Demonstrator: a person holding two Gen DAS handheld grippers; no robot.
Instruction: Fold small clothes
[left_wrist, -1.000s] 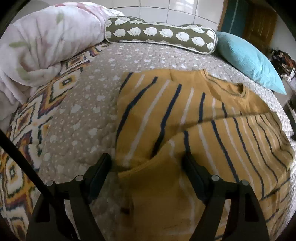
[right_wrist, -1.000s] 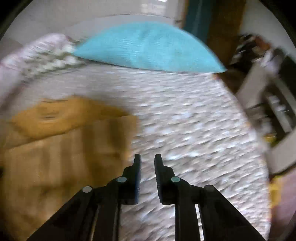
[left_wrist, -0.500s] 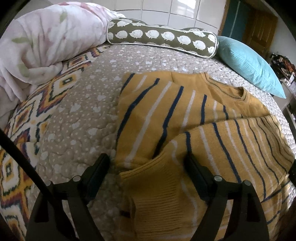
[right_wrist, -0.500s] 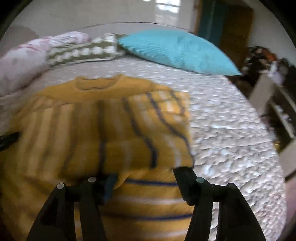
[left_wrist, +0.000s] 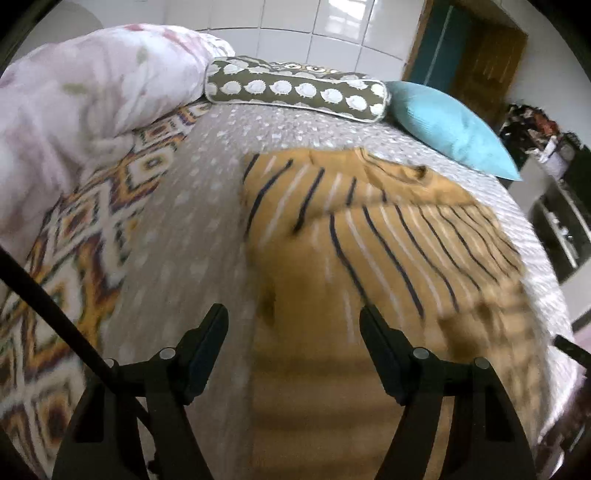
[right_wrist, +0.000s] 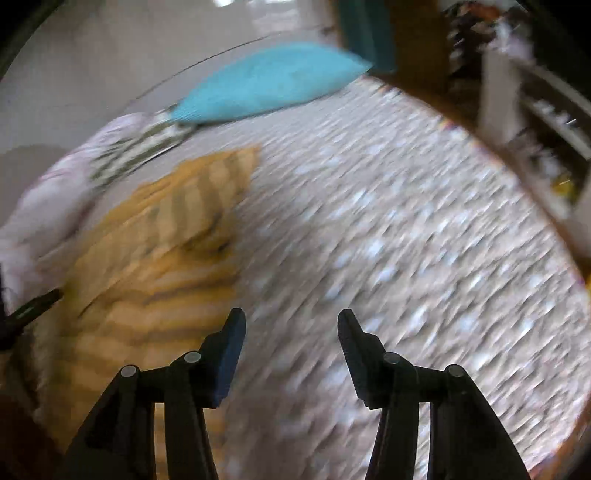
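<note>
A mustard yellow sweater (left_wrist: 369, 236) with navy and white stripes lies flat on the grey dotted bedspread (left_wrist: 207, 206), both sleeves folded across its front. My left gripper (left_wrist: 293, 325) is open and empty, held above the sweater's near left part. In the right wrist view the sweater (right_wrist: 159, 258) lies to the left, blurred. My right gripper (right_wrist: 291, 332) is open and empty above bare bedspread (right_wrist: 406, 240), to the right of the sweater's edge.
A pink floral duvet (left_wrist: 81, 110) is bunched at the left over a patterned blanket (left_wrist: 74, 258). A brown sheep-print bolster (left_wrist: 295, 90) and a teal pillow (left_wrist: 450, 129) lie at the head. Shelves and clutter (right_wrist: 535, 110) stand past the bed's right edge.
My right gripper has let go of the sleeve and swung right, off the sweater. My left gripper has pulled back and up, staying open. Both views are motion-blurred.
</note>
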